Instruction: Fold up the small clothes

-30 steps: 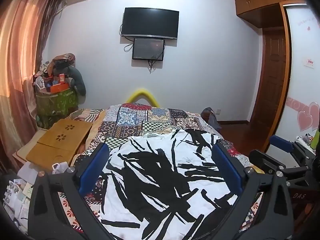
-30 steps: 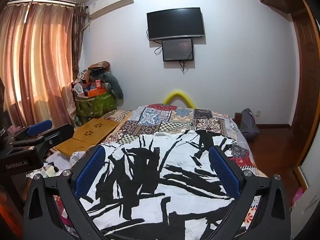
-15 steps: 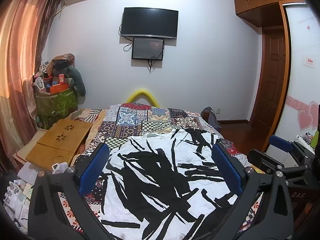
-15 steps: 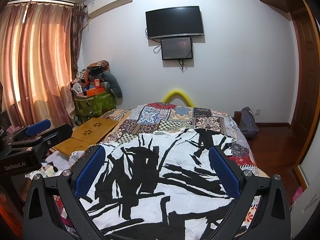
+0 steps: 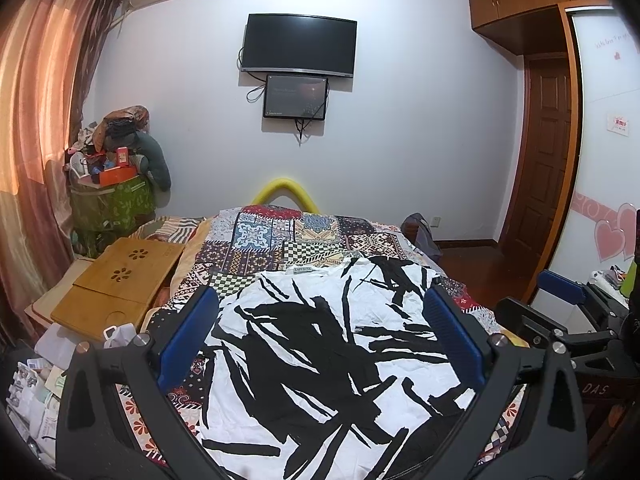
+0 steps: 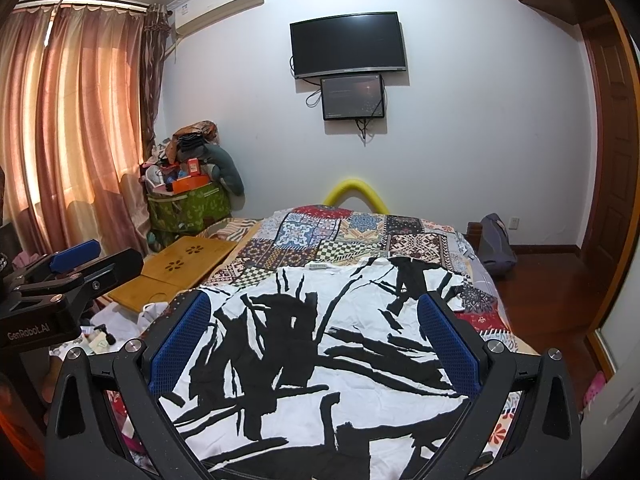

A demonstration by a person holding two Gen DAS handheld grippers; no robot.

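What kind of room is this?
Most likely a bedroom: a bed with a patchwork quilt, a TV on the wall, and curtains over the window.

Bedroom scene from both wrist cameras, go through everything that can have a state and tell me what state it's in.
Black-and-white shirt: spread flat on the bed, unfolded.
Left gripper: open, empty, above the shirt.
Right gripper: open, empty, above the shirt.
Wall TV: screen dark.
Smaller screen: dim, content unreadable.
Curtains: drawn, light glowing through.
Wooden door: closed.
Green basket: piled over the top.
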